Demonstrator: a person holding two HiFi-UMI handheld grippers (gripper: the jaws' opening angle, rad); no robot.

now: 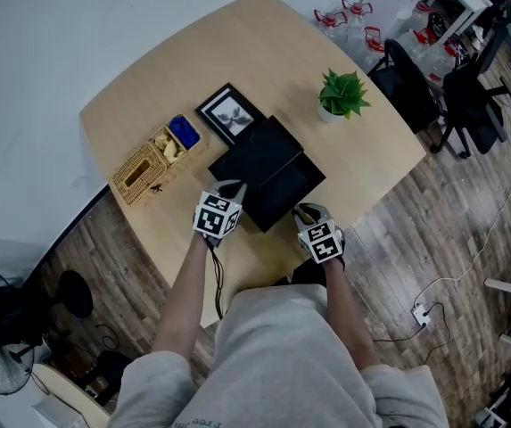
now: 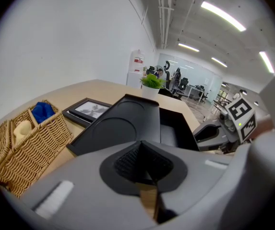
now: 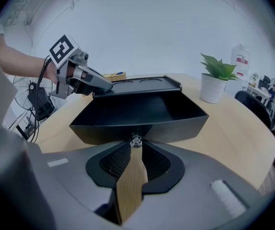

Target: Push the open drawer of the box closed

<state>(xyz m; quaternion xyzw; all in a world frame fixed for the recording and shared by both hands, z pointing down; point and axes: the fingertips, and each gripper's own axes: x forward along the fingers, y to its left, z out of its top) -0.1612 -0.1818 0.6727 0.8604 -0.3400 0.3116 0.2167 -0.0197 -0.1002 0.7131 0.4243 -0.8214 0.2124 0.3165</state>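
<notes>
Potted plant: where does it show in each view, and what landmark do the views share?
Head view: potted plant, upper right of centre.
Left gripper view: small, just above centre.
Right gripper view: right of centre, upper half.
Shared landmark: the black box with its open drawer.

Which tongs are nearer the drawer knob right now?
Right. The right tongs point straight at the drawer knob, tips on it; the left tongs sit at the black box's top corner, behind the open drawer.
</notes>
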